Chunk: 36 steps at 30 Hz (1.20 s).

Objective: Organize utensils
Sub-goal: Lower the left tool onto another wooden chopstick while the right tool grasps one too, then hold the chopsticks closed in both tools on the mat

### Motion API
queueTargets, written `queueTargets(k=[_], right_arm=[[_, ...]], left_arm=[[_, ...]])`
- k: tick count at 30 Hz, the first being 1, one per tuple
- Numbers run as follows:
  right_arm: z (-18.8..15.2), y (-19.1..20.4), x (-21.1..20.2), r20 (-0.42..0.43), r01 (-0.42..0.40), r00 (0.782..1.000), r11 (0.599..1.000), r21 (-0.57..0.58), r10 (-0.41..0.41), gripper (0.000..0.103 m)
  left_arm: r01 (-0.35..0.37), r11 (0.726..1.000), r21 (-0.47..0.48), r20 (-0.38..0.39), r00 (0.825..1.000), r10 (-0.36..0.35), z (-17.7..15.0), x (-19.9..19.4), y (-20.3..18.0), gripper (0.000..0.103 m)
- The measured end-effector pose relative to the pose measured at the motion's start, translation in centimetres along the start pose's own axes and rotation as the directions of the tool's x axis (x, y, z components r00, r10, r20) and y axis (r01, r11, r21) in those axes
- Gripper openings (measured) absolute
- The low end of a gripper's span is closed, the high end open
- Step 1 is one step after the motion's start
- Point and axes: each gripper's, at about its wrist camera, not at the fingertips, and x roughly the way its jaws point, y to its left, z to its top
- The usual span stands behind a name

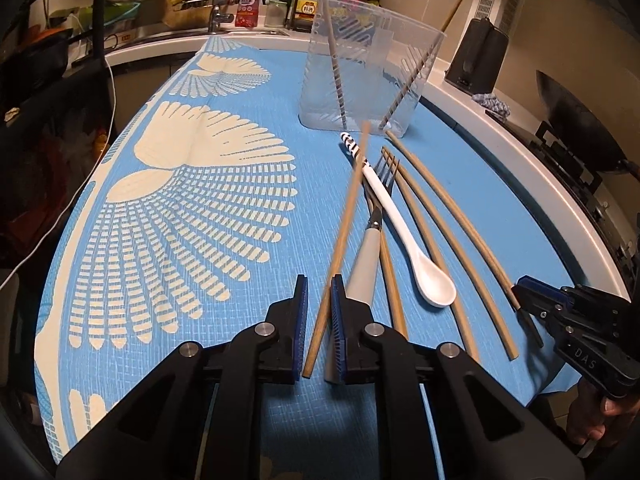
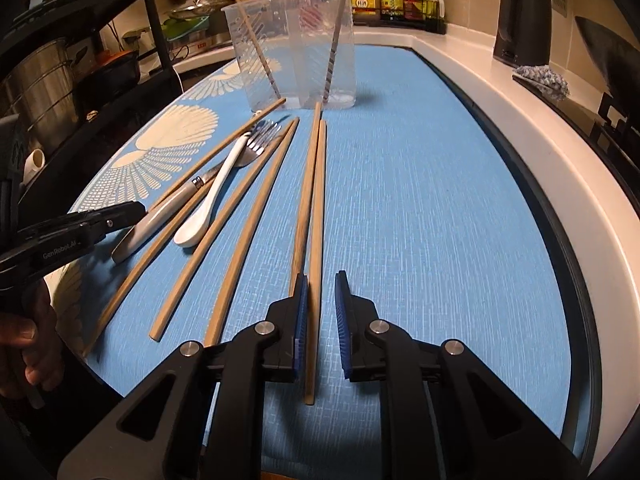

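A clear plastic container [image 1: 360,68] stands at the far side of the blue cloth with two chopsticks [image 1: 334,60] leaning inside; it also shows in the right wrist view [image 2: 296,48]. In front of it lie several wooden chopsticks, a white ceramic spoon [image 1: 404,236] and a grey-handled fork [image 1: 372,240]. My left gripper [image 1: 320,312] is open, its jaws on either side of one chopstick [image 1: 340,240] that lies across the spoon and fork. My right gripper [image 2: 322,312] is open around the near end of a chopstick [image 2: 316,240] in a close pair.
A blue patterned cloth [image 1: 180,208] covers the counter. A sink and bottles [image 1: 248,4] stand behind, a black kettle [image 1: 478,56] and a wok [image 1: 580,120] to the right. A rack with pots [image 2: 44,80] stands at the left. The white counter edge [image 2: 540,160] curves along the right.
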Motion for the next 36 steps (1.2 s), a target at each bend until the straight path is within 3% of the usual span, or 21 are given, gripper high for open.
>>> queueTargets(k=[3, 11, 13, 23, 36], right_arm=[[0.1, -0.1, 0.0, -0.001, -0.004, 1.000, 1.000, 0.003, 0.004, 0.015], [-0.1, -0.2, -0.1, 0.004, 0.010, 1.000, 1.000, 0.017, -0.010, 0.009], [0.0, -0.4, -0.1, 0.000, 0.013, 1.000, 0.999, 0.030, -0.013, 0.006], [0.5, -2.8, 0.0, -0.005, 0.114, 0.993, 0.987, 0.116, -0.114, 0.006], [-0.8, -2.5, -0.9, 0.018, 0.113, 0.993, 0.989, 0.093, -0.115, 0.020]], left_arm=[[-0.031, 0.998, 0.050, 0.001, 1.000, 0.031, -0.1, 0.1, -0.7, 0.012], [-0.033, 0.998, 0.053, 0.008, 0.999, 0.032, 0.0, 0.0, -0.8, 0.012], [-0.034, 0.998, 0.053, 0.005, 0.999, 0.034, 0.0, 0.1, -0.8, 0.006], [-0.100, 0.995, 0.027, 0.016, 0.995, 0.100, -0.9, -1.1, 0.3, 0.006], [-0.128, 0.991, 0.031, 0.031, 0.991, 0.127, -1.1, -1.1, 0.0, 0.008]])
